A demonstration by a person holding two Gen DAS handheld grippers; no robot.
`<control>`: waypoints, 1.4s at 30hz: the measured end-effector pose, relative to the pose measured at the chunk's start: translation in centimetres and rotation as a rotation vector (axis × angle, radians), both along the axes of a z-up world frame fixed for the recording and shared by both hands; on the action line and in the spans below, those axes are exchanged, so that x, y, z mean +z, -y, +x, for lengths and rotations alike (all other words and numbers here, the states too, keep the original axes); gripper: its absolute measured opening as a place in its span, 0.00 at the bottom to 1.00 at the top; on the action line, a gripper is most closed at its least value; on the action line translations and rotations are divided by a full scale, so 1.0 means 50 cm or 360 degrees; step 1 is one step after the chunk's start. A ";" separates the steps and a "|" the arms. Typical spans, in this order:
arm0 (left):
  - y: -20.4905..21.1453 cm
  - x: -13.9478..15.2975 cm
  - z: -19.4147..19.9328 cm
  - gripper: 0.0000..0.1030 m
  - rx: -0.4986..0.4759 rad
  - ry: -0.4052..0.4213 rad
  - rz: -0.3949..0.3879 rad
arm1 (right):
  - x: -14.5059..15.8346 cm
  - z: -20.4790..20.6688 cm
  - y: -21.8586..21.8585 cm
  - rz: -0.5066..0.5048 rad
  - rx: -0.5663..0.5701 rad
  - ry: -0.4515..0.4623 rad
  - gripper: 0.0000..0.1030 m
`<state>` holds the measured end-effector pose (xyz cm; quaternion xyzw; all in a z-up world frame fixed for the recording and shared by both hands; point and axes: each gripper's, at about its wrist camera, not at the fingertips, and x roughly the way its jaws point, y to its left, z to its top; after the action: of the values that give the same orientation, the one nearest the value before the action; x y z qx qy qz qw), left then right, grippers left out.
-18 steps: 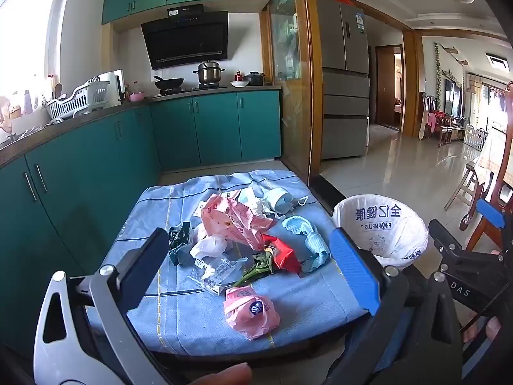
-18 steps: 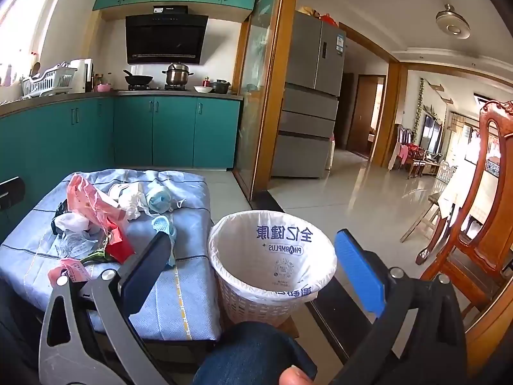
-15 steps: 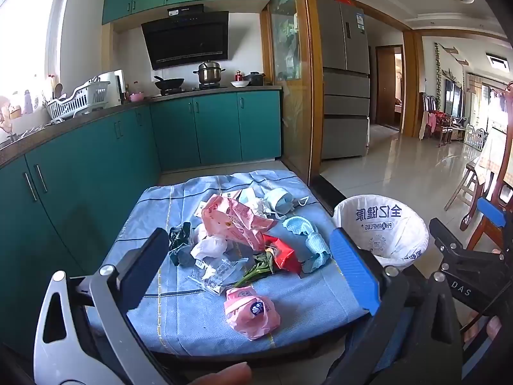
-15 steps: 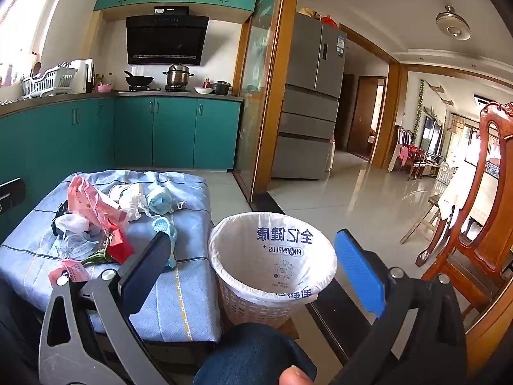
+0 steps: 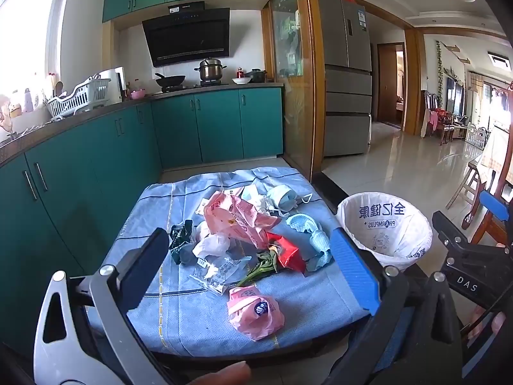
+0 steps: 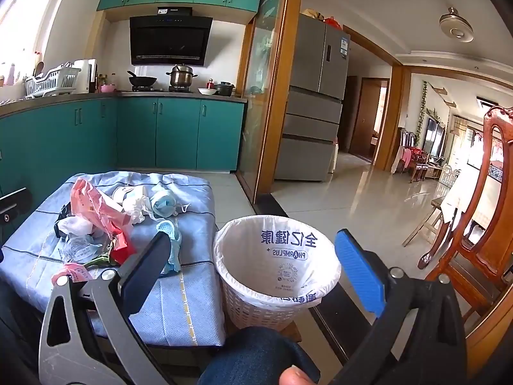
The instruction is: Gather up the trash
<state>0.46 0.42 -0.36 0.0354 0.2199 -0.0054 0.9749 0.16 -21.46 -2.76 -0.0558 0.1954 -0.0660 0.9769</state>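
On the low table's blue striped cloth point(image 5: 179, 314), light crinkly wrappers and soft face masks lie heaped, the crumpled pink plastic bag point(image 5: 255, 311) nearest the spread, empty left gripper point(image 5: 253, 253), best pinched at a raised fold, while the white-lined wicker bin point(image 6: 275, 263) waits beneath the spread right gripper point(image 6: 253, 256).

Pale blue cloth point(image 5: 198, 317) with dark and yellow stripes, pink wrapper point(image 5: 239, 221), pink bag point(image 5: 255, 312), red packet point(image 5: 288, 252), light blue masks point(image 5: 307, 227), white tissue point(image 5: 211, 245), white bin liner point(image 6: 275, 250) with blue print, teal cabinets point(image 5: 218, 125)
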 end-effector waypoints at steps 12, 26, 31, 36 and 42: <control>-0.005 -0.008 0.014 0.97 0.0023 -0.0006 0.0005 | -0.006 0.009 -0.002 0.0028 0.0028 0.0004 0.97; -0.014 -0.015 0.016 0.97 0.0032 -0.0018 -0.0009 | -0.003 0.014 -0.013 0.0011 0.0034 0.0019 0.97; -0.017 -0.015 0.016 0.97 0.0033 -0.0025 -0.0015 | -0.003 0.015 -0.014 0.0008 0.0035 0.0019 0.97; -0.019 -0.014 0.016 0.97 0.0032 -0.0027 -0.0016 | -0.003 0.017 -0.015 0.0011 0.0036 0.0017 0.97; -0.019 -0.019 0.019 0.97 0.0029 -0.0036 -0.0016 | -0.004 0.016 -0.015 0.0011 0.0036 0.0017 0.97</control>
<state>1.42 1.36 -1.29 0.0284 0.2314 0.0019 0.9725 0.97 -20.72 -2.93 -0.0543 0.1896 -0.0545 0.9788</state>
